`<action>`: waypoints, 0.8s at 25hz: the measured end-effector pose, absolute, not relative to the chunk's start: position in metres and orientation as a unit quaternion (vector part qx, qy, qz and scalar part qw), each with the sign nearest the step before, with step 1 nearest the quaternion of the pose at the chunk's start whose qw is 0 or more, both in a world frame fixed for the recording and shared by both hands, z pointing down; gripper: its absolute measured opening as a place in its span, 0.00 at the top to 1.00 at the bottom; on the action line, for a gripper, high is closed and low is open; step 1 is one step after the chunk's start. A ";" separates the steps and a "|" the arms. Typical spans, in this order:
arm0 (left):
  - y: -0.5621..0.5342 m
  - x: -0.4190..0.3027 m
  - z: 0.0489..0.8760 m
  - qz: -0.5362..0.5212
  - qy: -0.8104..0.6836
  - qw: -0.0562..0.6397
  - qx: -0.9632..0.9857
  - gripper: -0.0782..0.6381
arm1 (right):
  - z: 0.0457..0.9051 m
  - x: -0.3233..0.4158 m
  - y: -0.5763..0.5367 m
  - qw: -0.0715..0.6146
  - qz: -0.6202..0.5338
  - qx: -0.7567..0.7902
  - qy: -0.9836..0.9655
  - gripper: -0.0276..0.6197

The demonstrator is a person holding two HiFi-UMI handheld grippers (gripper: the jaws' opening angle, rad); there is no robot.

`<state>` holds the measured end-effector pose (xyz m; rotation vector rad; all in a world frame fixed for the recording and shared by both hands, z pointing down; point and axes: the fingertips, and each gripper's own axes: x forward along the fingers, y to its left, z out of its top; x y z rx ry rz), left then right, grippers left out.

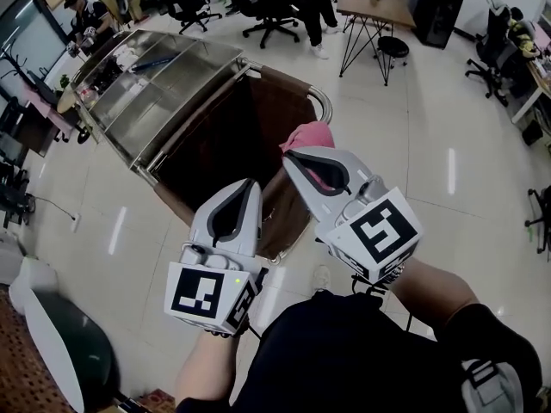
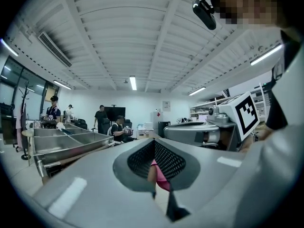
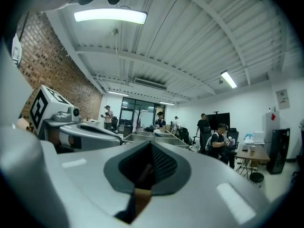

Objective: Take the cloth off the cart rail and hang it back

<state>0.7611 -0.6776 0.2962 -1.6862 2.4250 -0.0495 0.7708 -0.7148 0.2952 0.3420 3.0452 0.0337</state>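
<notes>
Two hand-held grippers nearest of all, raised on the near side of the cart (image 1: pixel 110 101).

Left gripper (image 1: pixel 242 188) (image 2: pixel 153 142) at the cart's near edge, over the lip of the brown bag (image 1: pixel 215 140) slung in the cart's frame. Jaws pressed together, mesh pads meeting in a single line, nothing pinched. Through the opening below the tips in the left gripper view, a sliver of pink cloth (image 2: pixel 161 175) farther on.

Right gripper (image 1: pixel 292 158) (image 3: pixel 152 146) beside it, toward the cart's near right corner and reaching a little farther in. Jaws closed as well, pads together in the right gripper view. From the head view, clamped on the pink cloth (image 1: pixel 308 134), bunched over the tips and showing again through the finger opening. The pinch point itself not visible in the right gripper view.

Cloth over the bag's right edge, just short of the cart's curved rail (image 1: pixel 320 100). Whether touching that rail or clear of it, cannot tell.

Farther along the cart, beyond the bag, a row of steel trays (image 1: pixel 164 76).

Beyond the cart's far end, office chairs (image 1: pixel 271 11), a wooden desk (image 1: pixel 372 5) and seated people.
</notes>
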 end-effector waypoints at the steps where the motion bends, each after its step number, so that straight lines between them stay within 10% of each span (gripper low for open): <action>1: -0.671 0.769 0.294 -0.017 0.815 0.095 -0.571 0.89 | 0.293 0.780 -0.707 0.042 0.011 0.108 0.993 0.96; 20: -0.581 0.909 0.267 -0.036 0.779 0.111 -0.617 0.89 | 0.257 0.929 -0.588 0.080 0.035 0.059 0.994 0.96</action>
